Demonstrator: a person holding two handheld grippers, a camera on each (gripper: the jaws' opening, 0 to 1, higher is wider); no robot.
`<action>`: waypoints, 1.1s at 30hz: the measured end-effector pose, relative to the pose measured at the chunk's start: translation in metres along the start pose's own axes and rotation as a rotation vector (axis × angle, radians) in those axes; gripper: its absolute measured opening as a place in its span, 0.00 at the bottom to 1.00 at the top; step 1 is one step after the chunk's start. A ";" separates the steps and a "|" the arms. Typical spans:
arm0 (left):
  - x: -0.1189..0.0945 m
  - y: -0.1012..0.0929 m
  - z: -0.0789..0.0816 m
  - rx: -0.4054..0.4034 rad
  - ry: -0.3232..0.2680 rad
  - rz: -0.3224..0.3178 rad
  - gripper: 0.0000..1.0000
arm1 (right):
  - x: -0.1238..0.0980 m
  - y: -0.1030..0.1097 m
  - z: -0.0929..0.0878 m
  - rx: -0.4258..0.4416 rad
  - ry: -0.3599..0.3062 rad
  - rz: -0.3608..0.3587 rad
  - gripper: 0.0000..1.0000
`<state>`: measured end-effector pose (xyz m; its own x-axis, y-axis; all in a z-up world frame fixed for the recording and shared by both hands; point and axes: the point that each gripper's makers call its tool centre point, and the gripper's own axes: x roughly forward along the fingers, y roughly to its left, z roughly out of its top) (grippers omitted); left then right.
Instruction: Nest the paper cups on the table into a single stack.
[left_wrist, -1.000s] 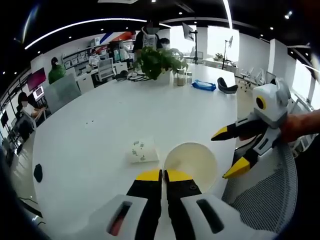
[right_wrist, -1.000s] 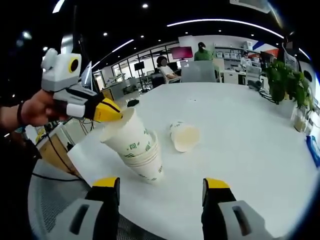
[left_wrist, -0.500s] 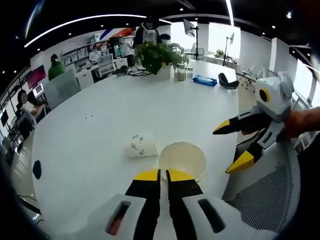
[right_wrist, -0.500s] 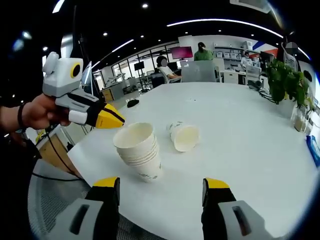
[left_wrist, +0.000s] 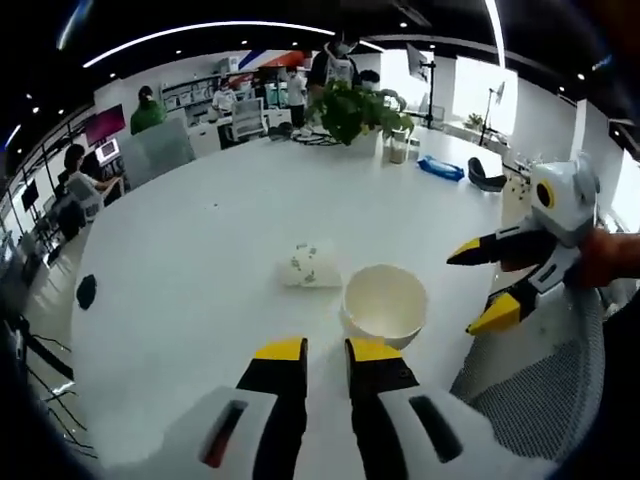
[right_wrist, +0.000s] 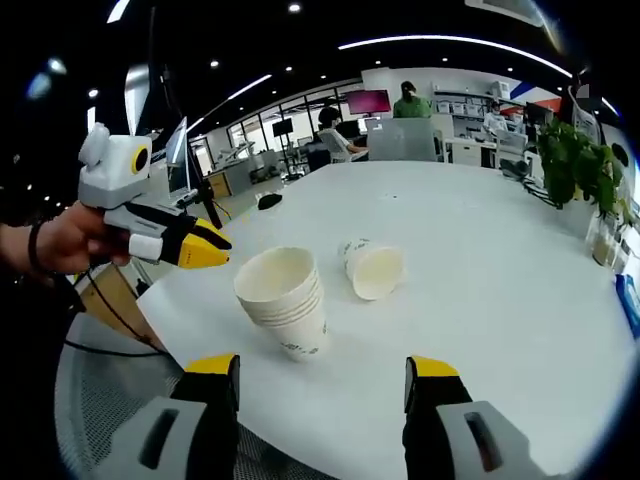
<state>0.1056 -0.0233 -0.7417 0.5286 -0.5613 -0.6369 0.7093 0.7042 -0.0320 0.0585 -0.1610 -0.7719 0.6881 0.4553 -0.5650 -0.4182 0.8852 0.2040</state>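
In the left gripper view, the left gripper (left_wrist: 326, 352) rises from the bottom with its yellow-tipped jaws slightly apart, a narrow gap between them, holding nothing. Just beyond the tips, near the table's near edge, stands the stack of cups (left_wrist: 385, 305), seen from above so that only the open mouth and a little of the wall show; how many cups are nested cannot be counted here. Just past it, toward the middle of the white table (left_wrist: 200, 240), a single cup (left_wrist: 309, 265) lies on its side, its green print facing the camera and its mouth turned away. The right gripper (left_wrist: 490, 285) comes in from the right, held by a hand (left_wrist: 610, 262), its jaws wide apart beside the stack without touching it. A potted plant (left_wrist: 355, 108) stands at the far edge. A small dark object (left_wrist: 86, 291) near the left edge is too small to identify.

In the right gripper view, the right gripper (right_wrist: 325, 368) shows its two jaws well apart and empty. The stack (right_wrist: 286, 300) stands upright ahead of the left jaw, near the table's near edge, layered rims visible. The lying cup (right_wrist: 372, 268) rests just beyond it, mouth toward the camera. The left gripper (right_wrist: 205, 246) hovers beside the stack's rim, clear of it; its gap is hard to judge from this angle.
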 end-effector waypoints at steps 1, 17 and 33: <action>-0.003 -0.001 -0.008 -0.012 0.006 0.006 0.17 | 0.001 0.001 0.000 -0.003 0.002 0.004 0.66; -0.029 -0.021 -0.087 -0.144 0.111 0.084 0.23 | -0.010 0.003 0.020 0.083 -0.083 0.029 0.58; -0.037 0.000 -0.070 -0.024 0.051 0.243 0.30 | 0.011 -0.019 0.044 -0.015 -0.042 0.114 0.59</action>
<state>0.0535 0.0278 -0.7725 0.6575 -0.3520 -0.6662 0.5528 0.8262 0.1090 0.0999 -0.1684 -0.7469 0.6597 0.5564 -0.5052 -0.5036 0.8263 0.2524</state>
